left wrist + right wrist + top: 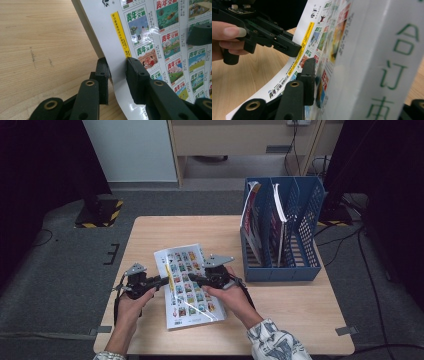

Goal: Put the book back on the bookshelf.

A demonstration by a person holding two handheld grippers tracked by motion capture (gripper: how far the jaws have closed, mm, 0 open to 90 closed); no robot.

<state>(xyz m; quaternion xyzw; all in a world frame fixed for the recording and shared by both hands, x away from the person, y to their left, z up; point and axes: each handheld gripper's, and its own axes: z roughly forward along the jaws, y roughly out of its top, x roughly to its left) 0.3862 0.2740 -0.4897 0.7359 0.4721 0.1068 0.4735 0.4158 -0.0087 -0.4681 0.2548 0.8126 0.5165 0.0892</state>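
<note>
Two grippers meet over one thick book (pixel 187 285) lying on the wooden surface (pixel 280 305), near its front edge and left of a blue file rack (pixel 300 220) that holds upright magazines (pixel 252 220). Seen from the high view, the book's long axis runs from the far left toward the near right, with its picture-grid cover facing up.

The left gripper (pixel 162 280) has its jaws closed on the cover's left edge; in the left gripper view the glossy cover (pixel 117 75) bends up between the two black pads, both touching it, and the pages beneath stay out of sight.

The right gripper (pixel 192 278) grips the book's spine side. In the right gripper view the white spine (pixel 377 62) looms blurred and close, hiding the far jaw almost wholly; the near jaw lies against the cover. The spine's green lettering is cut off.
</note>
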